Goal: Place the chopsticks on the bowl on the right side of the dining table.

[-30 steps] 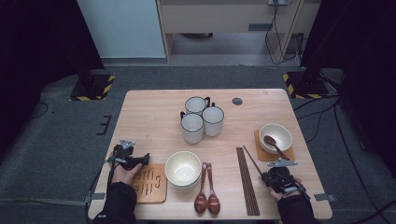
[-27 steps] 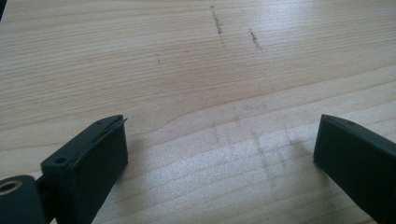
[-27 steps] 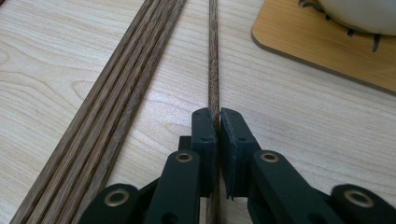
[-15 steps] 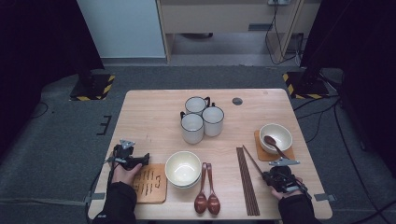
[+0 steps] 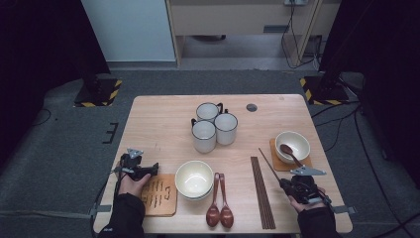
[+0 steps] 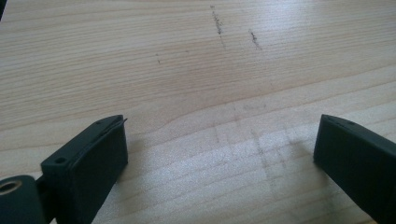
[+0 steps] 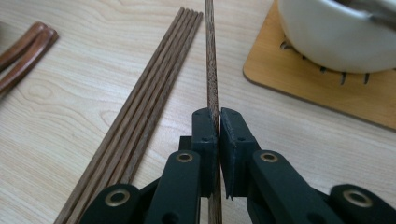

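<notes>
Table [image 5: 163, 124]: pale wood, fine straight grain, a few faint dark scuff marks.
Single chopstick [image 7: 211, 60]: dark brown, speckled grain.
Bundle of chopsticks [image 7: 140, 116]: dark reddish-brown, striped lengthwise.
Right tool [image 7: 218, 122]: matt black, brass-coloured rivets.
Left tool [image 6: 219, 154]: matt black.
Coasters [image 7: 308, 88]: light tan wood; the left one [image 5: 159, 194] bears dark slot marks.
Bowls [image 5: 194, 177]: cream-white.
Spoons [image 5: 220, 198]: glossy reddish-brown.
Mugs [image 5: 204, 136]: white, dark rims and handles.
Floor [image 5: 59, 148]: grey carpet.
</notes>
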The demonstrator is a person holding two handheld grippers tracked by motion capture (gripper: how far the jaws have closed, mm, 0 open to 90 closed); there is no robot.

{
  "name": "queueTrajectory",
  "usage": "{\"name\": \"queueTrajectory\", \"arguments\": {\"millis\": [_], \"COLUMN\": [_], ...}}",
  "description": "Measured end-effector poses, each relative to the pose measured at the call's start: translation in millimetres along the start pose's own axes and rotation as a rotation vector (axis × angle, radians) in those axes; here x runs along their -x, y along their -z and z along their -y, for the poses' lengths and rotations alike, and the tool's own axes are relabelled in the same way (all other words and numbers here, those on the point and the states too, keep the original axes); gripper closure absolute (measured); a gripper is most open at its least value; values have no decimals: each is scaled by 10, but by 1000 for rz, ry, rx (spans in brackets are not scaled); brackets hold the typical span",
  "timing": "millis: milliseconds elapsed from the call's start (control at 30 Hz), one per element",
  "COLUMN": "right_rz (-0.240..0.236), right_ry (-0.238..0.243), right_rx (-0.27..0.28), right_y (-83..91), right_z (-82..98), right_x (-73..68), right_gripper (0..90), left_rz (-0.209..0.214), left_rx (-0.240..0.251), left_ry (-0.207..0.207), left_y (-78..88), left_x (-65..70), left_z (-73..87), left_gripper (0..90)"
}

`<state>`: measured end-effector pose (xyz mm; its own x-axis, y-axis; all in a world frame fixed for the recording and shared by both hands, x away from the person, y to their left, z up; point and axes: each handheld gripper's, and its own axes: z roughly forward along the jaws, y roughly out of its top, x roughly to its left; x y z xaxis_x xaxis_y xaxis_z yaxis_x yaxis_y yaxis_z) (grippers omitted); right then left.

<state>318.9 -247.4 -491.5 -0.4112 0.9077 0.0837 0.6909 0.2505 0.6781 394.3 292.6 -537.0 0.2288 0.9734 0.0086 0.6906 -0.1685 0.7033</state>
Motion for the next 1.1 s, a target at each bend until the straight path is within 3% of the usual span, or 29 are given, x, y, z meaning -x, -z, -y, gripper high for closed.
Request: {"name": "queueTrajectory", "arguments": {"millis": [533, 1100], "right_rz": [-42, -69], "right_ry": [-36, -36], "right_rx": [96, 198], "right_y": [182, 430], "right_z": [-116, -286], "right_x": [19, 34], "right_gripper": [852, 852], "left_rz": [0, 1], "left_rx": [0, 0], "left_ry": [0, 0], "left_y": [0, 0], "left_x": [0, 0], "left_z": [0, 0], "left_gripper": [18, 17]}}
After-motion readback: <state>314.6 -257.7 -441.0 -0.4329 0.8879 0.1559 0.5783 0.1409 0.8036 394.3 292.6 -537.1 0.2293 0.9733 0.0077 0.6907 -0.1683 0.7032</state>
